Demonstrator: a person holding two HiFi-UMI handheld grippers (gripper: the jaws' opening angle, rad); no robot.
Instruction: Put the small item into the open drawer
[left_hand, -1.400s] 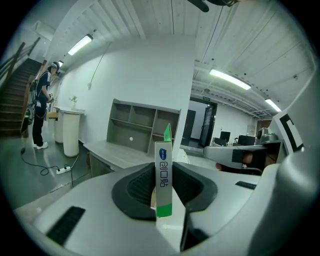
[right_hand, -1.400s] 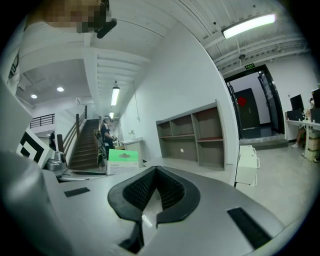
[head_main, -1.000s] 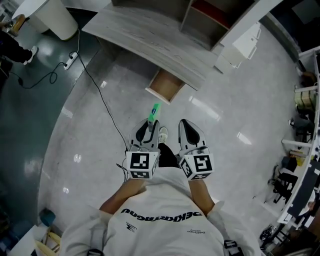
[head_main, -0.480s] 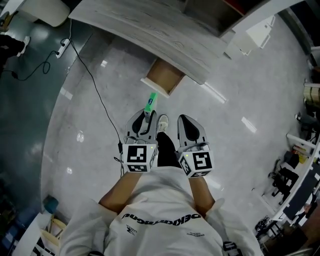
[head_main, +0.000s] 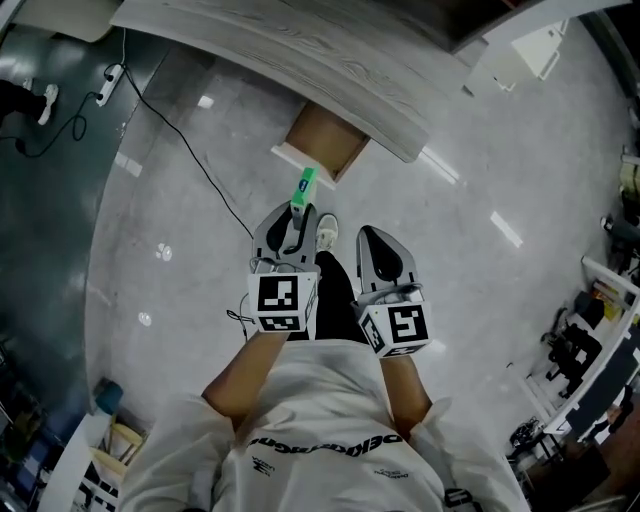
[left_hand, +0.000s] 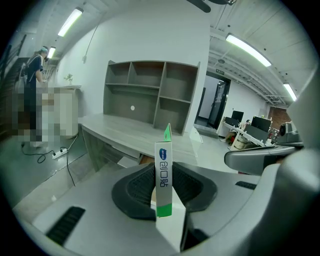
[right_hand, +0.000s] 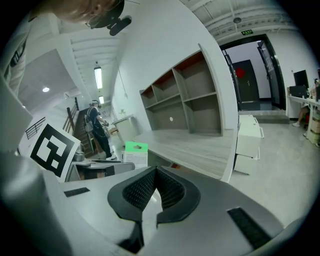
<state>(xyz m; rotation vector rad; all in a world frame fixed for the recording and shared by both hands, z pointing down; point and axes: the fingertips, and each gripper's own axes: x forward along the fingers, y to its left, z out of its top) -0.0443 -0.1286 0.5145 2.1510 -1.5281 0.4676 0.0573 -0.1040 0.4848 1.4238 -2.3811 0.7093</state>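
A small white box with green ends (head_main: 304, 187) stands upright between the pads of my left gripper (head_main: 296, 213), which is shut on it. In the left gripper view the box (left_hand: 163, 167) fills the gap of that gripper (left_hand: 165, 192) and partly hides the drawer behind it. The open wooden drawer (head_main: 322, 143) sticks out from under the grey desk (head_main: 290, 55), just ahead of the box. My right gripper (head_main: 381, 255) hangs beside the left one, shut with nothing in it; its pads meet at the tips (right_hand: 155, 172). The box (right_hand: 135, 153) shows to its left.
A black cable (head_main: 205, 172) runs over the grey floor to a power strip (head_main: 108, 72) at the left. A white cabinet (head_main: 520, 52) stands right of the desk, with a shelf unit (left_hand: 150, 95) on the desk. My shoe (head_main: 326, 232) shows between the grippers. A person (left_hand: 34, 100) stands far left.
The desk and open drawer have come nearer as I moved forward. Both grippers keep their pose, and the box stays in the left one.
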